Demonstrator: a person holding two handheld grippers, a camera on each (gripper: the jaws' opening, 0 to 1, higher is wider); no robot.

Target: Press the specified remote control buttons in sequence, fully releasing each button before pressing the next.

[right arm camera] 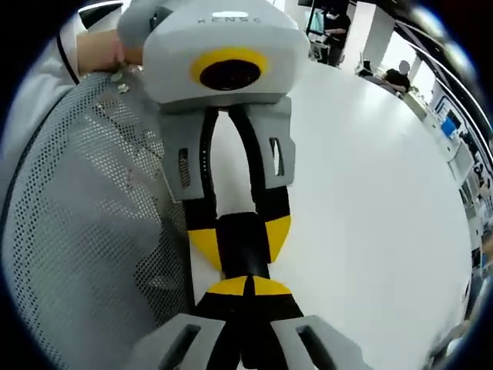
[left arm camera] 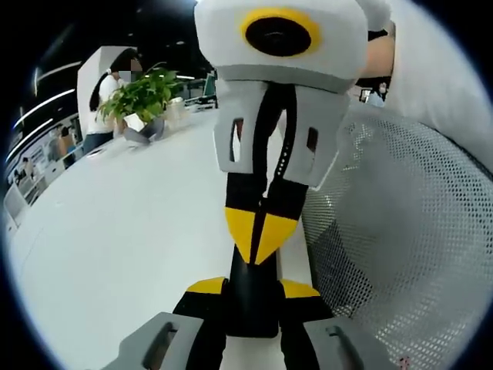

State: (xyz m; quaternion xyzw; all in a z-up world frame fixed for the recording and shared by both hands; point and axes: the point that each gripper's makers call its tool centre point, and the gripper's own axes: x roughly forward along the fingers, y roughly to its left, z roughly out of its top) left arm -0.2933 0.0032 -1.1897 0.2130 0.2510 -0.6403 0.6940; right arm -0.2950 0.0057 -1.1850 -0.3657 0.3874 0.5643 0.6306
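A slim black remote control (left arm camera: 250, 308) is clamped by its sides between the yellow-tipped jaws of my left gripper (left arm camera: 253, 287). My right gripper (left arm camera: 260, 235) comes in from the top of the left gripper view, shut, with its joined yellow tips against the remote's far end. In the right gripper view my right gripper (right arm camera: 248, 285) is shut with nothing between its jaws. Its tips meet the near end of the remote (right arm camera: 243, 243), which the left gripper (right arm camera: 242, 239) holds from above. The remote's buttons are hidden.
A wide white table (left arm camera: 115, 231) lies under both grippers. A grey mesh chair back (left arm camera: 400, 231) stands close beside them, also seen as mesh (right arm camera: 77, 231). A potted plant (left arm camera: 142, 96) and a standing person (left arm camera: 104, 100) are at the far end.
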